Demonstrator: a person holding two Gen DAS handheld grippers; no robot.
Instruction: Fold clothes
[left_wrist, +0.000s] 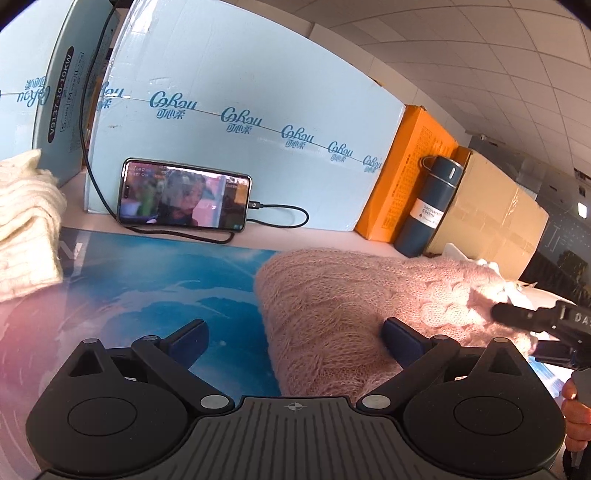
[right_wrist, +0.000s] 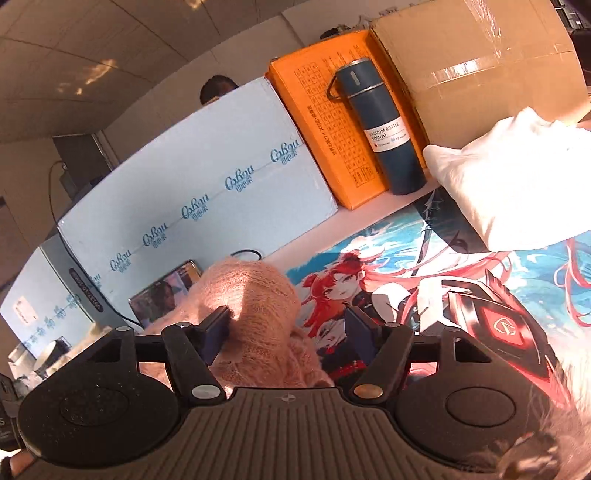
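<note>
1. The pink knitted sweater (left_wrist: 354, 295) lies bunched on the printed desk mat (left_wrist: 166, 280), to the right of the mat's blue area in the left wrist view.
2. The left gripper (left_wrist: 295, 341) has its fingers wide apart; the sweater's near edge lies between them, and the right finger (left_wrist: 402, 341) sits against the knit without squeezing it.
3. The right gripper (right_wrist: 286, 330) also stands apart: its left finger (right_wrist: 216, 328) touches the sweater (right_wrist: 255, 310), the other is clear over the mat's anime figure (right_wrist: 343, 291).
4. A cream knit (left_wrist: 26, 221) is cut off at the left edge; a white cloth (right_wrist: 517, 177) runs out of the right wrist view.
5. A phone (left_wrist: 184, 195) with a cable leans on a pale blue carton (left_wrist: 240, 92); the sweater half hides it in the right wrist view.
6. A dark blue vacuum bottle (right_wrist: 380, 125) stands before an orange box (right_wrist: 314, 122) and a brown carton (right_wrist: 480, 55).
</note>
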